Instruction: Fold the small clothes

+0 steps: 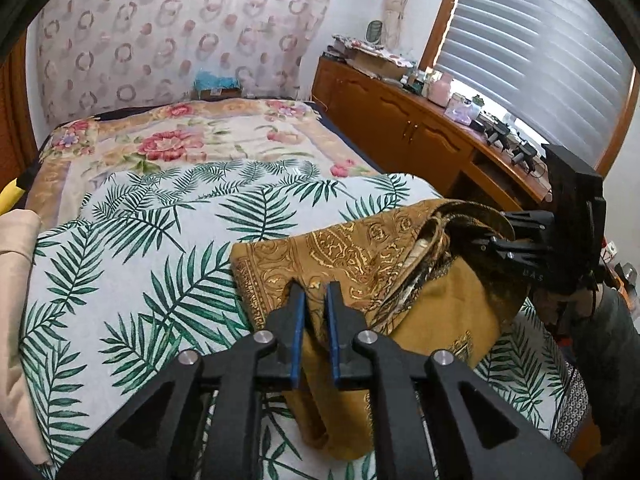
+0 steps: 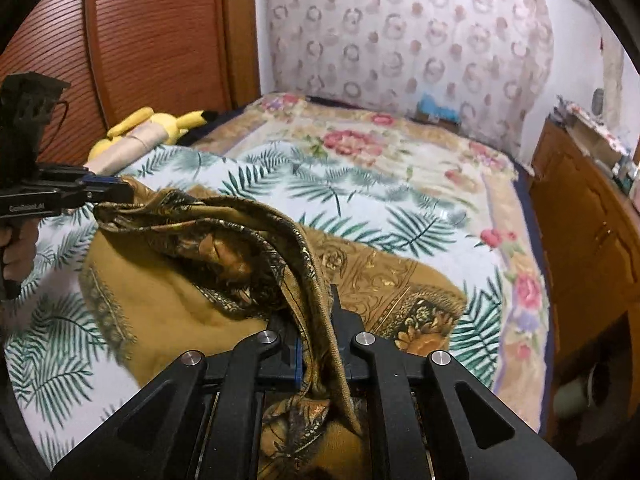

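A mustard-gold patterned cloth (image 1: 360, 248) lies half lifted on the palm-leaf sheet (image 1: 132, 280). In the left wrist view my left gripper (image 1: 314, 292) sits over the cloth's near edge. Its blue pads (image 1: 298, 320) stand slightly apart, with a fold of cloth in the gap. From the right wrist view the left gripper (image 2: 114, 194) is at the far left, with the cloth's (image 2: 160, 300) corner at its tip. My right gripper (image 2: 316, 320) is shut on a bunched edge of the cloth, which drapes over its fingers. In the left view the right gripper (image 1: 480, 240) holds that raised edge.
A floral blanket (image 1: 208, 136) covers the far half of the bed. A wooden cabinet (image 1: 400, 120) with clutter runs along the right under a blinded window. A yellow plush toy (image 2: 160, 124) and a beige bundle (image 1: 16, 280) lie at the left by a wooden panel (image 2: 140, 40).
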Tool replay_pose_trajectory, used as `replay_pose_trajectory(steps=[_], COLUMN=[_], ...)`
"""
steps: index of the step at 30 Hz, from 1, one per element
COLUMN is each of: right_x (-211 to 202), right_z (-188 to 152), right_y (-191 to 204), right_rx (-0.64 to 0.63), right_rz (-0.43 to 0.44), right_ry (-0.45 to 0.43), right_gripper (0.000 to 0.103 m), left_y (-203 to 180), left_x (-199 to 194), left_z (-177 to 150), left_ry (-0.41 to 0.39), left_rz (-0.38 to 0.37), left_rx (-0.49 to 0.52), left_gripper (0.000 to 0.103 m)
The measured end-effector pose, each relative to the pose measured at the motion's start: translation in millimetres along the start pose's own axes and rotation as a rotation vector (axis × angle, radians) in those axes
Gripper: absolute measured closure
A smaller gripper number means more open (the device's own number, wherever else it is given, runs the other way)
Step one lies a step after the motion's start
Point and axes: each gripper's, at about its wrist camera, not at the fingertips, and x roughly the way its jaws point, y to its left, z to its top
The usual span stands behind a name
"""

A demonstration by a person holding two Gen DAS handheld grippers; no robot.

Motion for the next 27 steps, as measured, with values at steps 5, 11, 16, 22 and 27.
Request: replay_pose_trajectory(steps=[5, 11, 16, 22, 27], right_x=[5.3, 20.6, 20.4, -16.6, -41.2], right_z=[6.8, 18.7, 29.6, 38.0, 35.2], right_y=[-2.2, -6.7, -20.1, -36.1, -43.6], right_rx=[-0.002, 0.007, 0.076, 0.117, 0.121], right_rz=[0.016, 0.013, -0.061, -0.156, -0.233], right_ry=[-0.012, 0.002, -0.009, -0.078, -0.088], right_gripper=[0.097, 0.097, 0.065, 0.046, 0.039], left_y=[1.8, 10.2, 21.4, 28.4, 36.7], left_x=[-6.2, -10.9, 13.2, 39.6, 56.7], left_z=[-1.0, 2.4, 2.8, 10.8, 15.1], left_ry=[-0.007, -0.022, 0.034, 0.072, 0.095], left_rz=[0.036, 0.039, 0.052, 0.081, 0.095], left_rx=[0.008, 0.006, -0.001, 0.008, -0.001], left_gripper=[0.055, 0.049, 0.049, 0.049, 0.049])
